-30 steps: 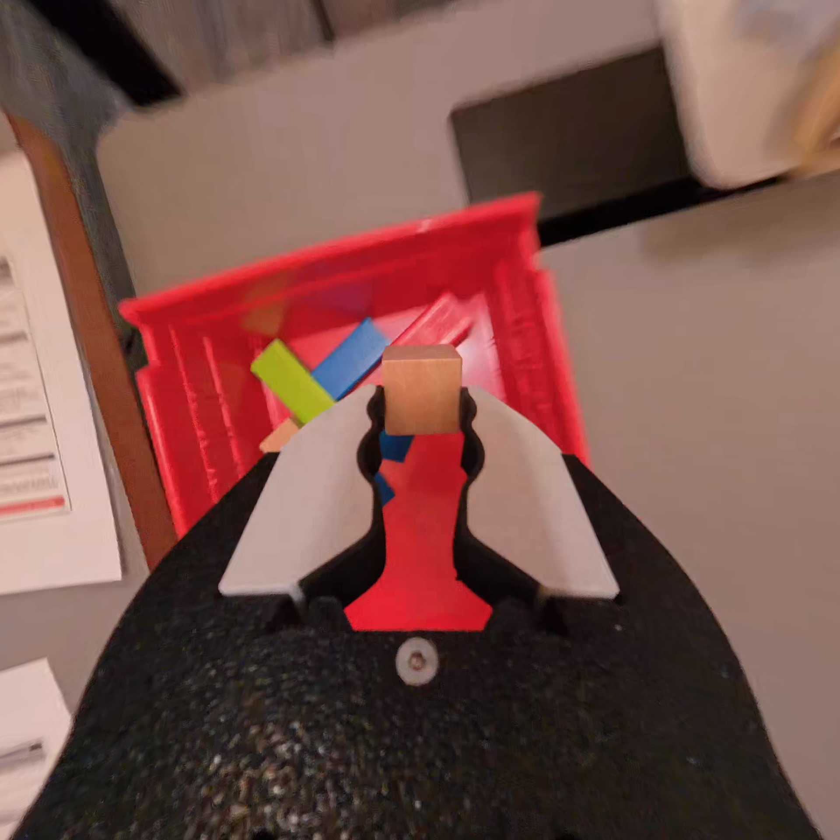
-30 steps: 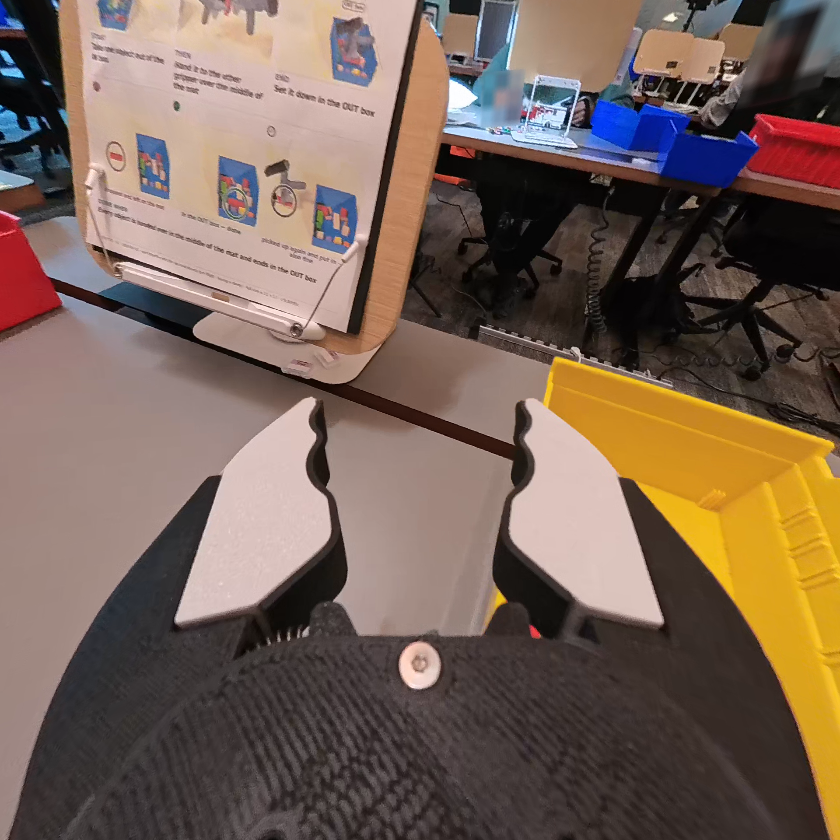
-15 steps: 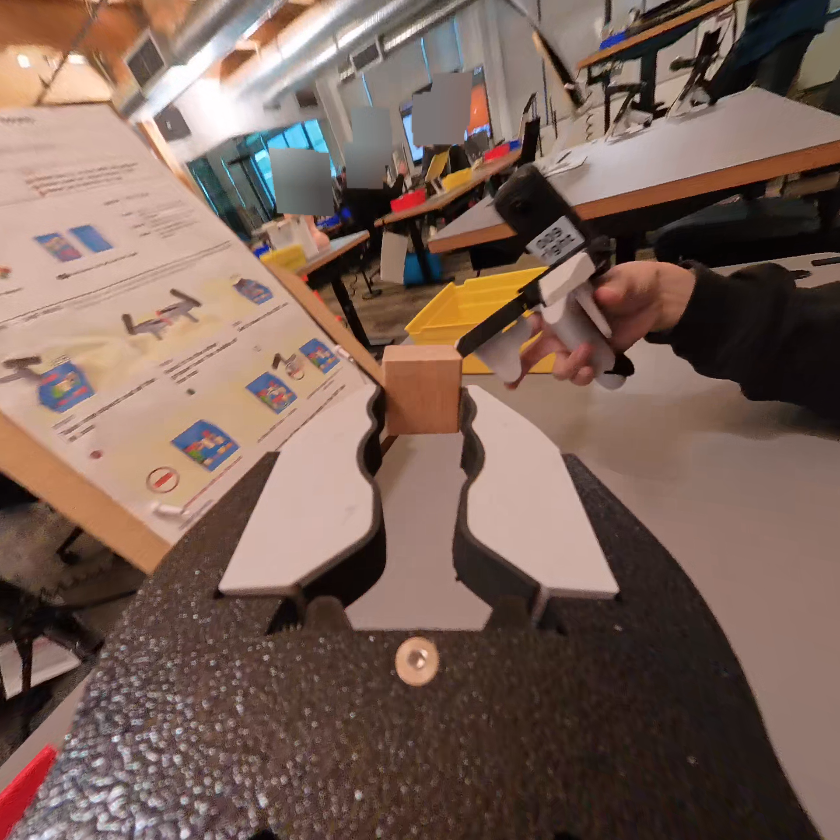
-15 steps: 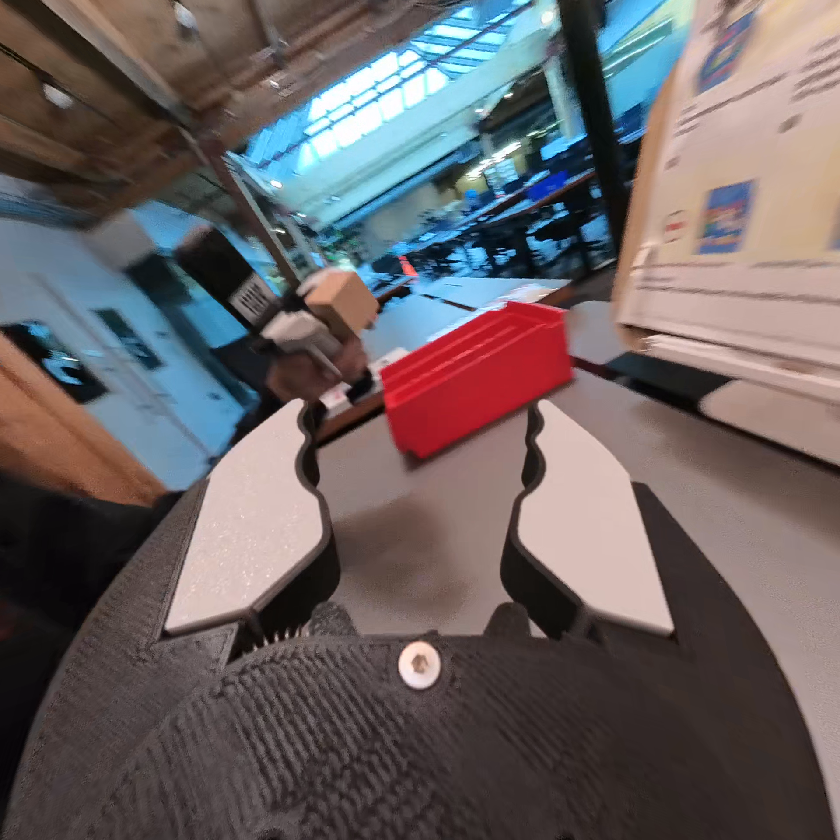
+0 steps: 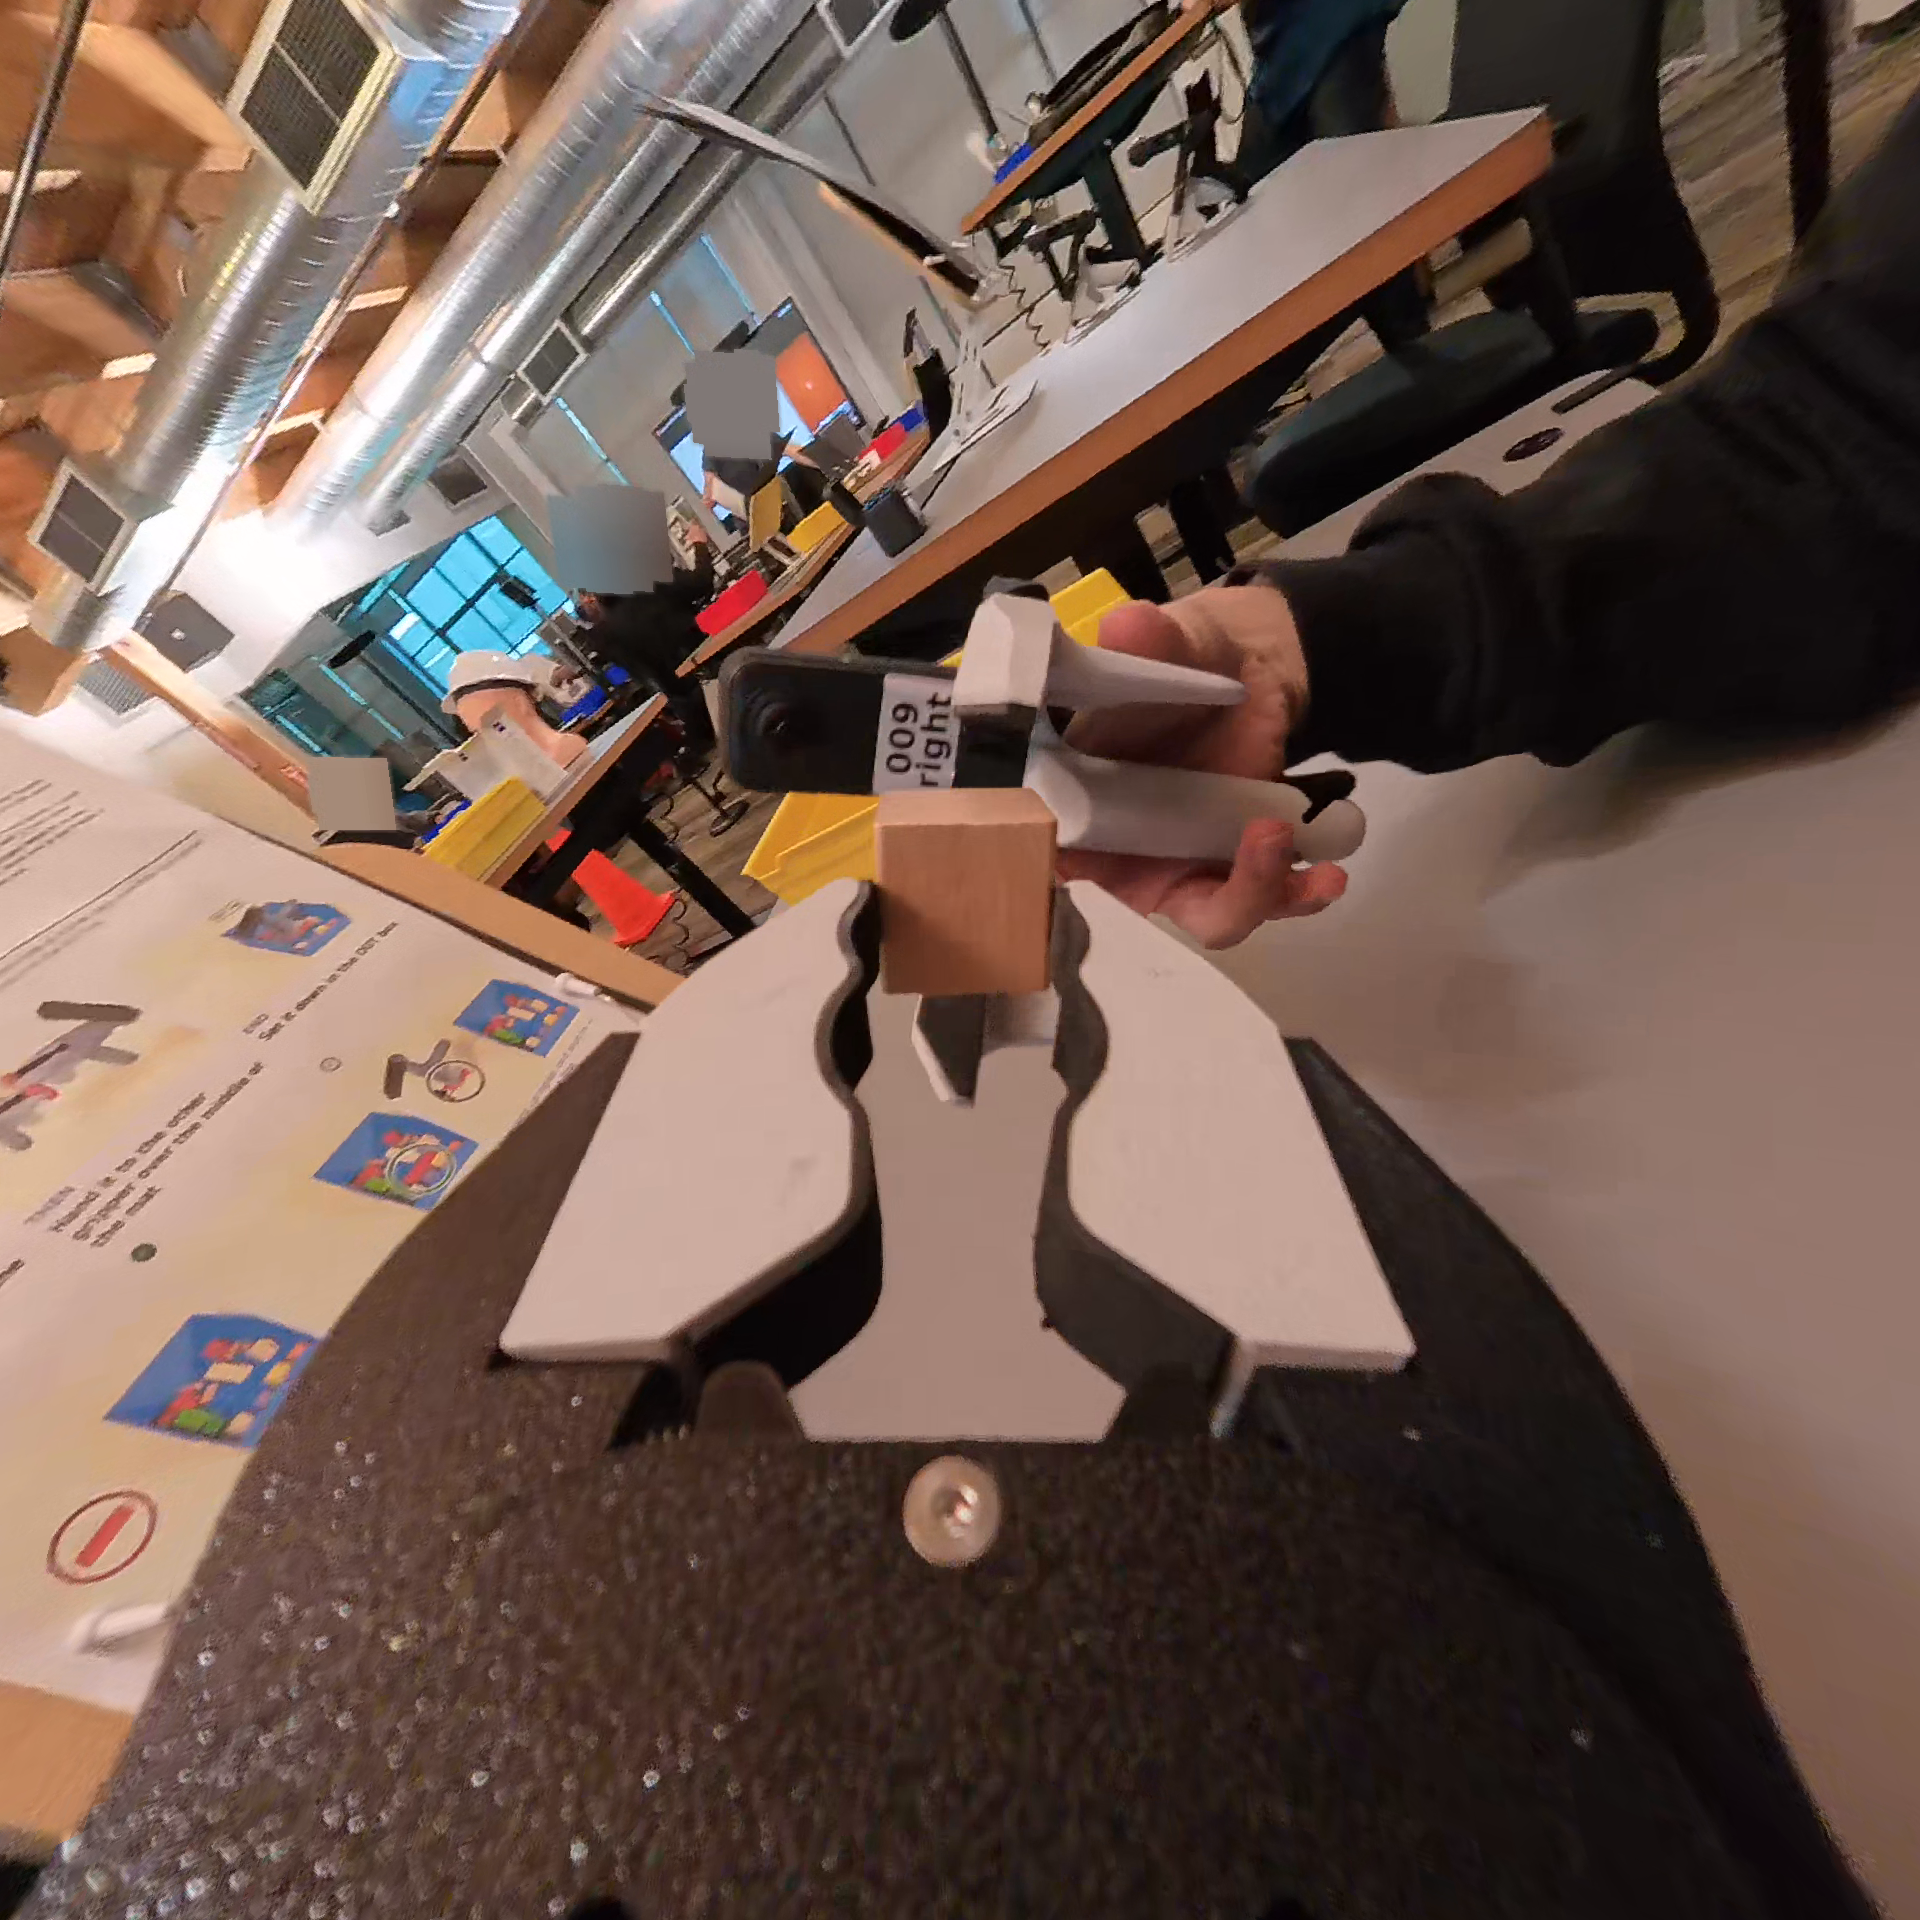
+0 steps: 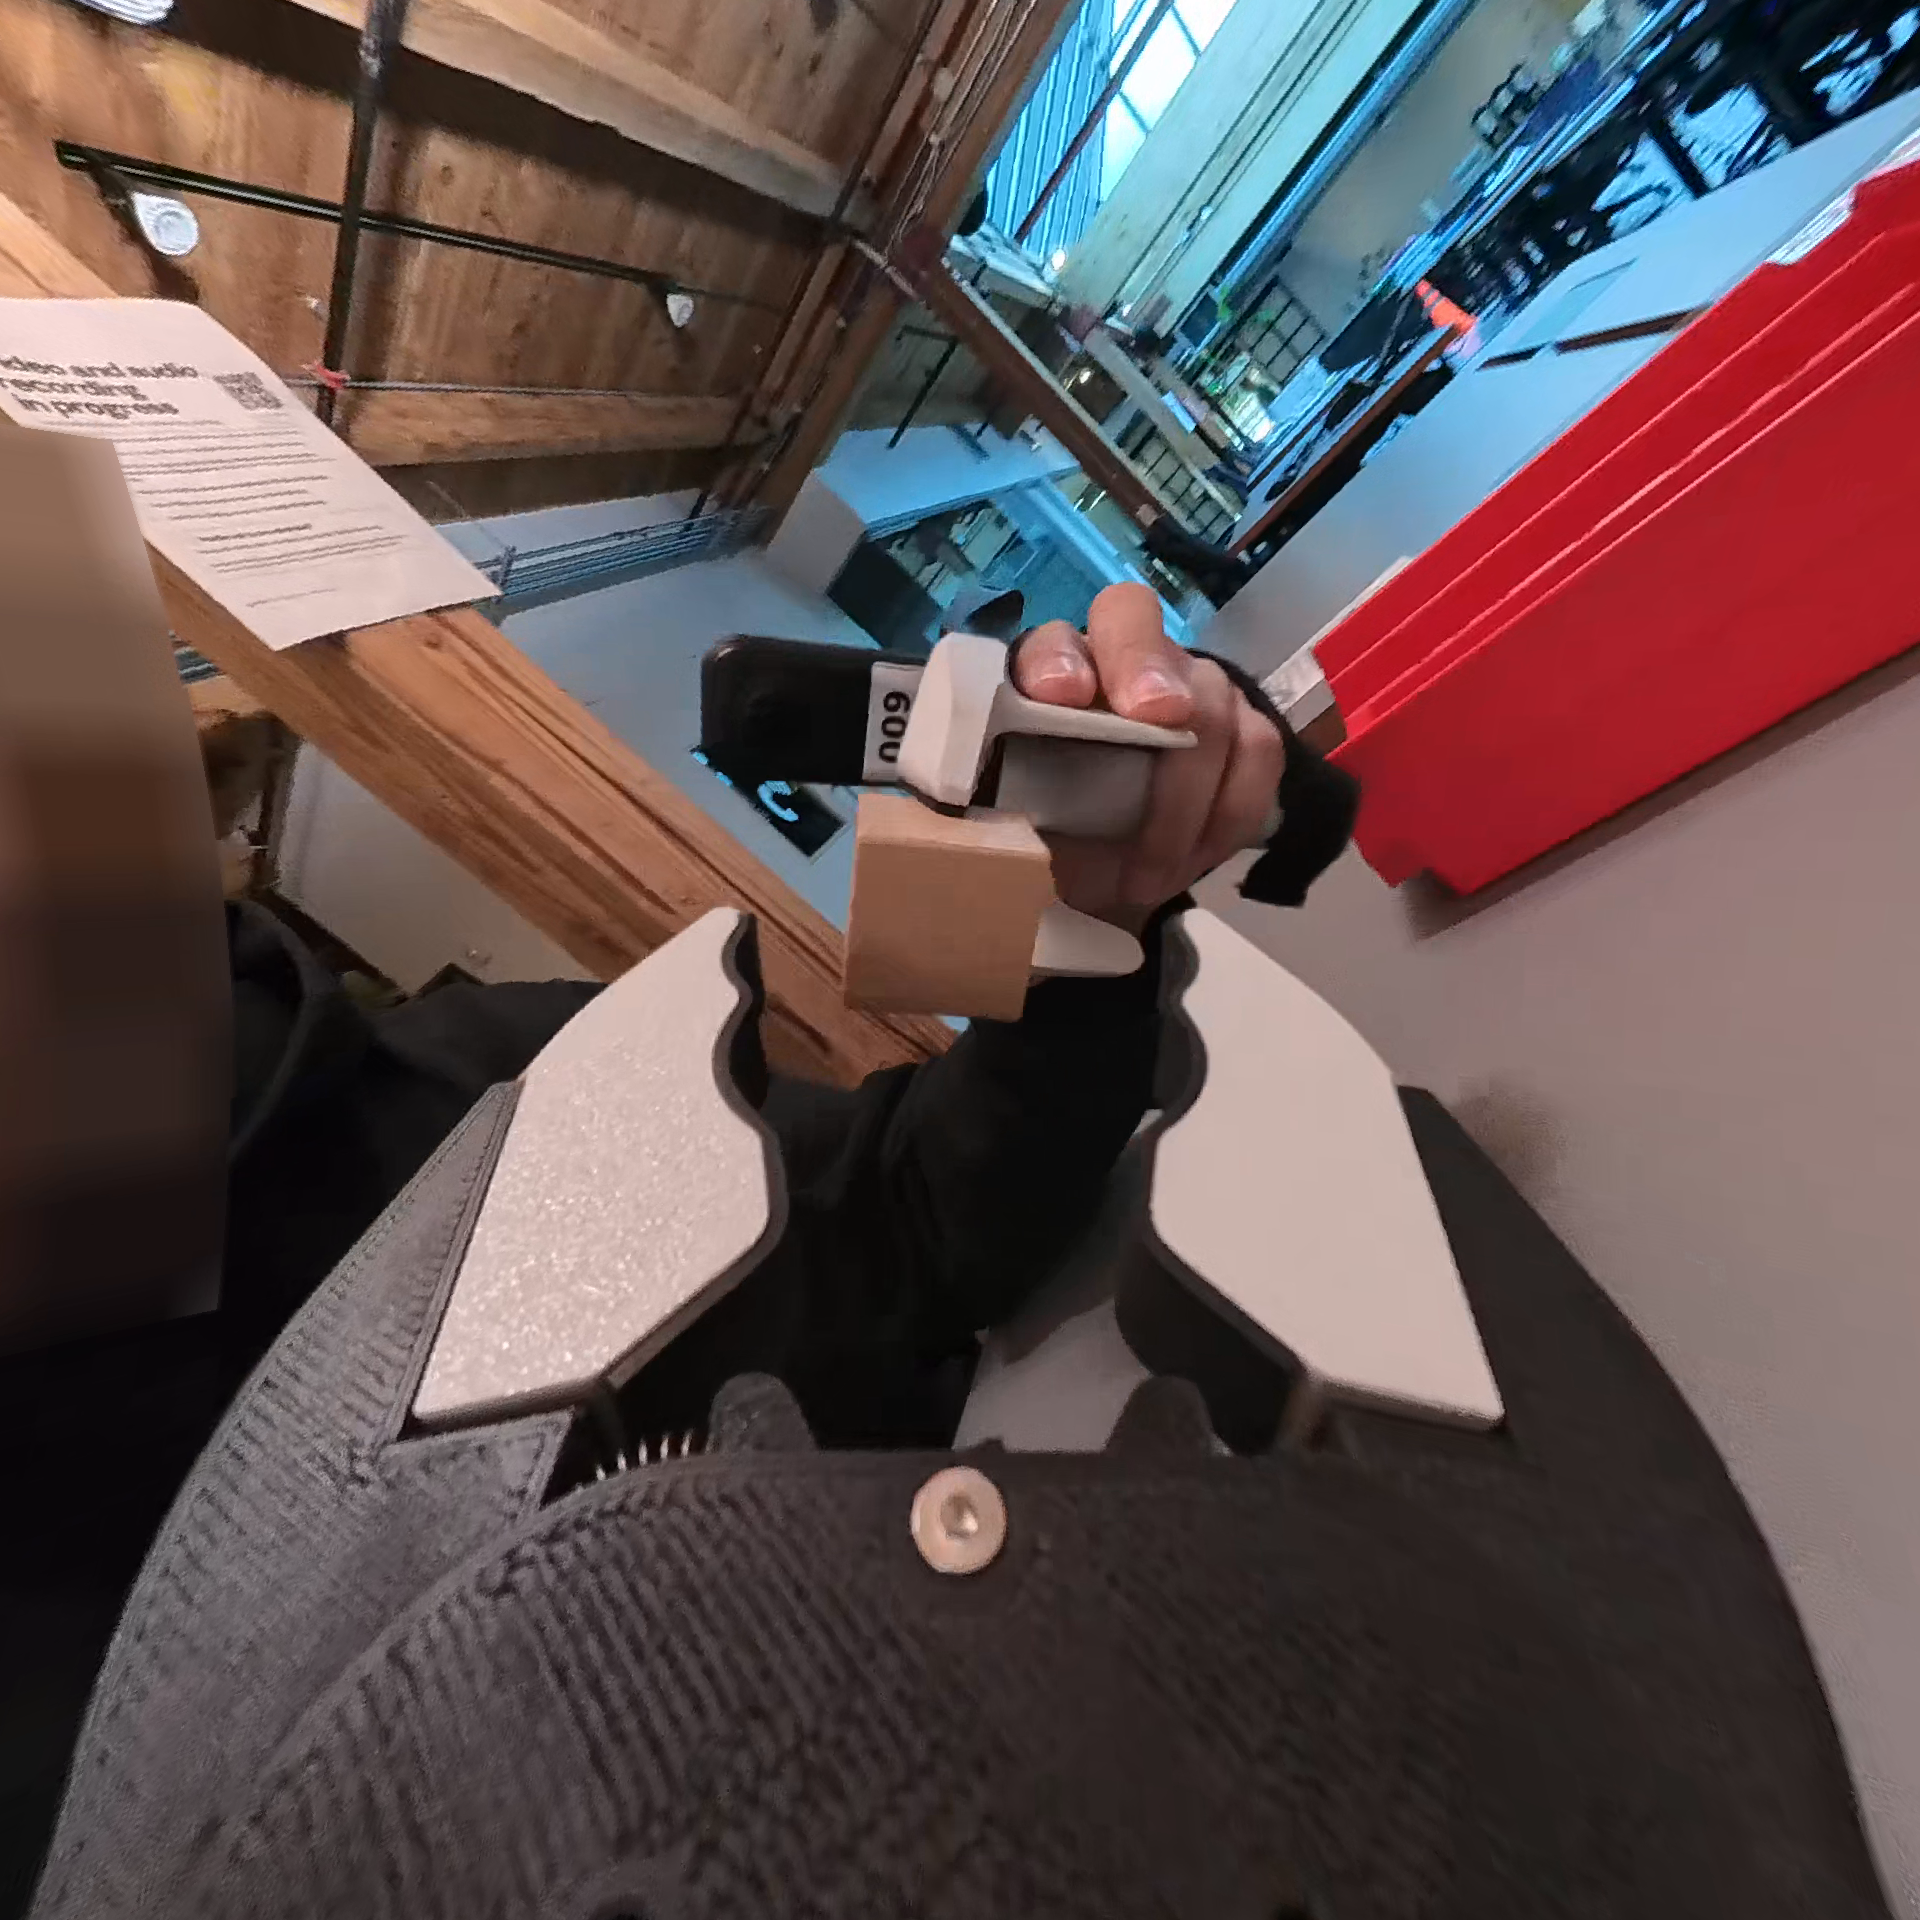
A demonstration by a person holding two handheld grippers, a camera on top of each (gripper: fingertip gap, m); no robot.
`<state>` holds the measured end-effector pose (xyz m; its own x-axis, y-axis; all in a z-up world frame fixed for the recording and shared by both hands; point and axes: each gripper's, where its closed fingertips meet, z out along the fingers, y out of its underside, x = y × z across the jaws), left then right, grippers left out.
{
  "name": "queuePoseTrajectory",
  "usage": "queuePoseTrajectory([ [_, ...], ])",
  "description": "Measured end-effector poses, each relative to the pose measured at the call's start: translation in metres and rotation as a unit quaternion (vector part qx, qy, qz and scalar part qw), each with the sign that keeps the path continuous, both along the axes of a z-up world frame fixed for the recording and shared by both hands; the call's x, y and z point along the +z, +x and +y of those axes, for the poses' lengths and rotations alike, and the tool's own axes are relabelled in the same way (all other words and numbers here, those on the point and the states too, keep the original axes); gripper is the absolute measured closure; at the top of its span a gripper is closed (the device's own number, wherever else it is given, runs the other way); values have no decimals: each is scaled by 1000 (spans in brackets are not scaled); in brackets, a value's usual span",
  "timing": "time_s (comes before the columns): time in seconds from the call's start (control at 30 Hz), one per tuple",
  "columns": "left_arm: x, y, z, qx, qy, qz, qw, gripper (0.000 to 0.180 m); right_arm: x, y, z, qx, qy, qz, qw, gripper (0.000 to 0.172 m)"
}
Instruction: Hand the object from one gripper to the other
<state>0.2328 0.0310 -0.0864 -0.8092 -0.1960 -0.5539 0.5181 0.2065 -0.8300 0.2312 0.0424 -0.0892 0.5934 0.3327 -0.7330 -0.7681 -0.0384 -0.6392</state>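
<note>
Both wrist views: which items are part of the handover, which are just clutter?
In the job:
- wooden cube, clamped by the left gripper
- right gripper, open, cube not yet between its fingers

Lying about:
- red bin
- yellow bin
- instruction sheet on its board
- orange cone
- posted paper notice

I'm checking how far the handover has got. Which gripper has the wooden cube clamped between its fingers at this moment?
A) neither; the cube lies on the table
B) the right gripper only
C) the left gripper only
C: the left gripper pinches the wooden cube at its fingertips, while the right gripper stands wide open, the cube not yet between its fingers.
</note>
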Motion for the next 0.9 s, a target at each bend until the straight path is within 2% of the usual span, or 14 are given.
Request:
queuePoseTrajectory([
  [0.1,-3,-5,-6,-14,5,0,1000,150,3,-9,2,30,12,9,999,106],
  [0.2,-6,-3,-10,-7,11,-2,1000,150,7,-6,1,26,27,19,999,136],
  [0.3,-8,2,-11,17,13,20,1000,149,5,-4,-1,27,20,6,999,136],
  [0.37,-3,11,-9,49,-13,32,998,140,6,3,-6,0,12,-22,1000,136],
  [0.4,-1,15,-8,62,-26,37,997,141,5,9,-10,-20,-4,-41,999,136],
  [0.5,-2,26,-2,93,-34,55,994,141,9,51,-48,-153,-63,-100,981,136],
  [0.57,-6,35,2,120,-25,59,991,142,9,96,-104,-297,-128,-138,936,136],
  [0.6,-9,38,3,131,-20,60,989,144,6,119,-142,-378,-170,-156,897,136],
  [0.63,-12,41,4,140,-15,62,988,145,3,139,-186,-456,-213,-168,848,136],
  [0.7,-17,46,4,151,-4,68,986,146,-10,163,-279,-584,-304,-172,732,137],
  [0.77,-22,49,4,160,4,74,984,149,-32,167,-352,-641,-398,-165,635,137],
  [0.8,-24,51,4,164,7,79,983,150,-43,167,-376,-651,-433,-161,602,136],
  [0.83,-26,52,4,167,8,82,983,151,-52,168,-391,-655,-454,-161,582,136],
  [0.9,-28,56,4,174,9,87,981,153,-70,174,-398,-648,-469,-158,579,136],
])
